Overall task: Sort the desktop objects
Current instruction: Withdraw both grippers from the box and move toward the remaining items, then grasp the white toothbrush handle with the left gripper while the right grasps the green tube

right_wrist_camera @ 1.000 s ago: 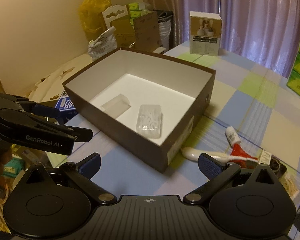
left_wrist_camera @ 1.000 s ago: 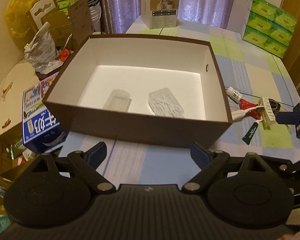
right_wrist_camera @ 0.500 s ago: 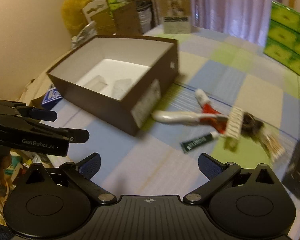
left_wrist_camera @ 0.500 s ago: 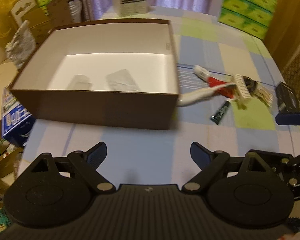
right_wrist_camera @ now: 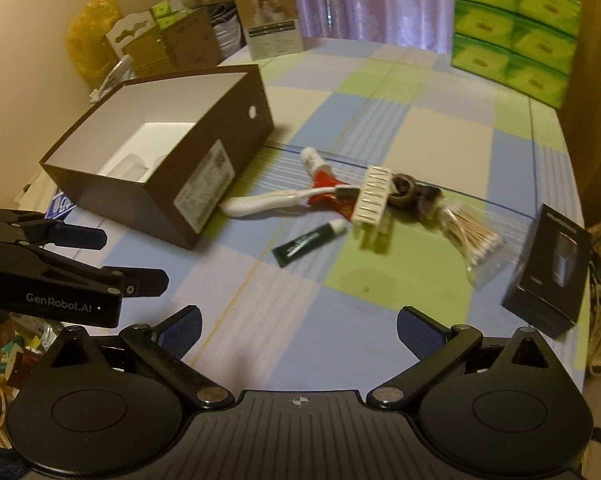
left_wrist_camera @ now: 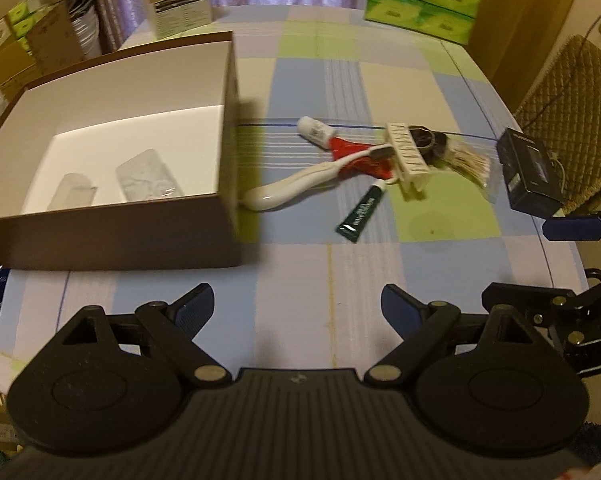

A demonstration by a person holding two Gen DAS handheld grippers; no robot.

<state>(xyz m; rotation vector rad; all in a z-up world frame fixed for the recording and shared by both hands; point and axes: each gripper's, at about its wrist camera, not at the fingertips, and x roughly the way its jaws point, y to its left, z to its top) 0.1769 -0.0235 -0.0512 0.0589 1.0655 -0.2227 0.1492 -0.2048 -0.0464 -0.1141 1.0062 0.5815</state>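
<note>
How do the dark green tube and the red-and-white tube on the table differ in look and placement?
The dark green tube is slim, dark with pale lettering, and lies alone on bare cloth, touching nothing. The red-and-white tube looks thicker, with a white capped end and red body, and sits in the pile: the white brush handle crosses over it. The green tube lies nearer the grippers, the red-and-white tube farther back. Both lie flat outside the brown box.

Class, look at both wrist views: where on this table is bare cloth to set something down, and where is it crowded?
Free: the near cloth between the brown box, the green tube and the grippers; also the far cloth before the green packs. Crowded: the pile right of the box, from the white brush to the cotton swabs.
</note>
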